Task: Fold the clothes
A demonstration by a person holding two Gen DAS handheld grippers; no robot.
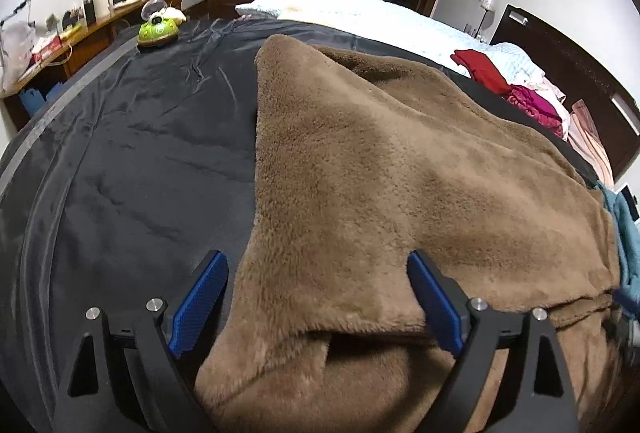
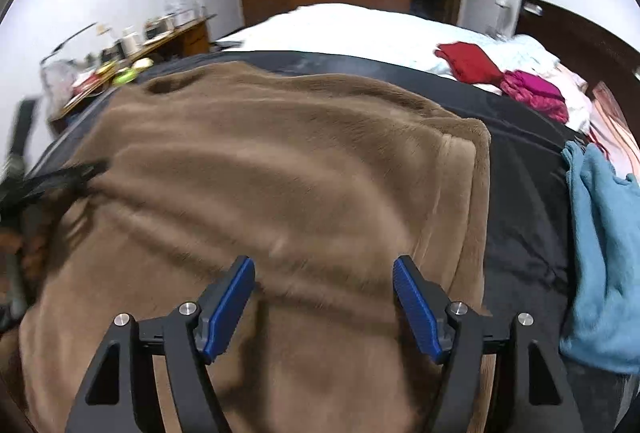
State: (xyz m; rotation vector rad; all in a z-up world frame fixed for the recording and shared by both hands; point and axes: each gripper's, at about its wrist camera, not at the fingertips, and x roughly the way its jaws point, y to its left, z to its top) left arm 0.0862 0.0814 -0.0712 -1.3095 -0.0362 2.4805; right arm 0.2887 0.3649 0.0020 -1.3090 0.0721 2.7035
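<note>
A brown fleece garment [image 1: 380,173] lies spread on the dark bedcover [image 1: 132,153], with one part folded over itself near the front edge. My left gripper [image 1: 316,261] hovers open over the garment's near left corner, blue pads wide apart, the fleece below them and not pinched. In the right wrist view the same brown garment [image 2: 280,173] fills the middle. Above its near edge my right gripper [image 2: 324,269] stands open with nothing clamped between the pads. The left gripper's dark frame shows blurred at that view's left edge.
A teal garment [image 2: 604,245] lies to the right on the dark cover [image 2: 524,193]. Red [image 1: 480,67] and magenta clothes [image 1: 532,105] sit by the headboard on a white quilt [image 1: 360,5]. A green toy [image 1: 157,31] rests at the bed's far left; a cluttered desk [image 1: 80,29] runs along the wall.
</note>
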